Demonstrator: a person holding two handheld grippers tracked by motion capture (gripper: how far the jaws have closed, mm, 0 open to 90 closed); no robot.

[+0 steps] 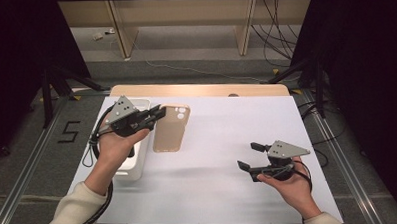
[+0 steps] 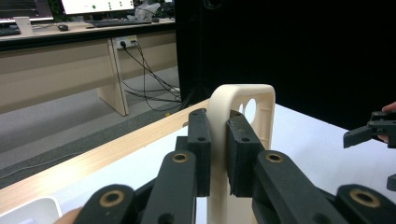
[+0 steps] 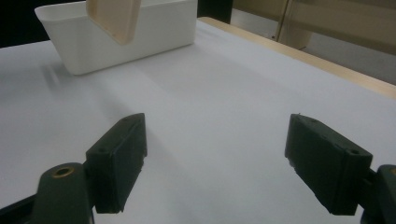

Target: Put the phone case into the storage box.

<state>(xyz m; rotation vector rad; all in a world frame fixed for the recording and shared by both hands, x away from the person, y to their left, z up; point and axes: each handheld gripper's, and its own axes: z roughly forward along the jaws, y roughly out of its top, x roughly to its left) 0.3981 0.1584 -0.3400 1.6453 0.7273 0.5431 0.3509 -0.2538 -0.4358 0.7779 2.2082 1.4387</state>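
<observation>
In the high view, your left gripper (image 1: 159, 113) sits above the left part of the counter (image 1: 227, 141), toward its far edge, and it is clamped on the near long edge of a beige phone case (image 1: 171, 129). The case hangs off the gripper with its camera cut-out toward the far edge of the counter and its back face up, lifted clear of the white surface. Under your left hand (image 1: 118, 145) stands a white bin (image 1: 133, 169), close to the counter's left edge. Your right gripper (image 1: 251, 156) rests in your right hand (image 1: 288, 186) near the front right corner of the counter, well apart from the case, with its jaws spread and nothing between them. In the left gripper view, your left gripper (image 2: 218, 158) has both black pads pressed on the thin rim of the phone case (image 2: 252, 109), which stands on edge between them with the camera opening at the upper end; the wooden far edge of the counter (image 2: 107, 156) runs behind it, and your right gripper (image 2: 373, 133) shows at the right border. In the right gripper view, your right gripper (image 3: 215, 163) holds its jaws wide over the bare white counter (image 3: 219, 102), and the white bin (image 3: 121, 37) stands beyond with the phone case (image 3: 114, 18) hanging in front of it.
</observation>
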